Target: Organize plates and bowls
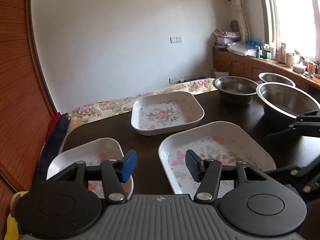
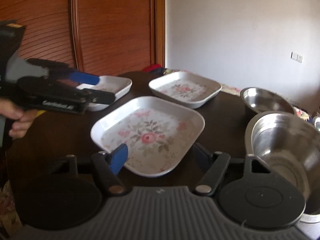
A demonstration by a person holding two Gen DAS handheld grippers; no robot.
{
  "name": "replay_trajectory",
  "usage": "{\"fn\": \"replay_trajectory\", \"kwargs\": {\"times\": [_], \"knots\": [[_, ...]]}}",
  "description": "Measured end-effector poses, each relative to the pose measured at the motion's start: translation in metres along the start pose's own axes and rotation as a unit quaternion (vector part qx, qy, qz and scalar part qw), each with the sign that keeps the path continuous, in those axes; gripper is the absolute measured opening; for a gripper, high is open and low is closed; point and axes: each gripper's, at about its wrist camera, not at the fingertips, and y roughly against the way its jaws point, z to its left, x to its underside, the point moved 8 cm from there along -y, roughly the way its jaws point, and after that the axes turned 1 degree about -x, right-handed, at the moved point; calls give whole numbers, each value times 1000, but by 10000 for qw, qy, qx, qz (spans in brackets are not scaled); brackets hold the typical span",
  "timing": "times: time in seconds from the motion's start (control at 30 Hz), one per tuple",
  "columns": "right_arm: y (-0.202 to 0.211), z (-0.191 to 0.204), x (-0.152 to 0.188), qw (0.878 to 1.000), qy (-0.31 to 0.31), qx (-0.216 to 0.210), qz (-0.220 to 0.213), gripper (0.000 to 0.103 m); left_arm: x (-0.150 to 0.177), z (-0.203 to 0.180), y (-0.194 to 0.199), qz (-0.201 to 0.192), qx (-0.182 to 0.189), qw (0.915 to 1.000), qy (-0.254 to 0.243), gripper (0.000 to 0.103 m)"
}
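Note:
Three white floral plates lie on the dark table: a small plate at near left, a mid-sized plate farther back, and a large plate at near right. My left gripper is open above the gap between the small and large plates, gripping nothing. In the right wrist view it hangs over the small plate. My right gripper is open, with the near corner of the large plate between its fingers; I see no firm grip. Steel bowls stand at right.
A third steel bowl sits behind the others. A floral cloth lies past the table's far edge. A wooden slatted door is at left and a cluttered wooden counter runs under the window. A hand holds the left gripper.

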Motion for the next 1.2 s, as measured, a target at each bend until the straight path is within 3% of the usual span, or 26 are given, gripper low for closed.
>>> {"fn": "replay_trajectory", "kwargs": {"times": [0.5,0.7,0.77,0.9,1.2], "knots": [[-11,-11,9,9987,-405,-70,286,55,-3,-4,-36,540,365,9978,109,68],[-19,-13,10,9984,-452,-10,350,44,3,-6,-39,666,419,9968,116,63],[-21,-13,10,9984,-438,11,363,39,4,-5,-39,667,375,9970,122,62],[-22,-14,10,9985,-419,92,342,30,7,-3,-38,588,247,9979,90,50],[-23,-24,8,9974,-666,181,213,20,9,1,-20,350,287,9974,556,49]]}}
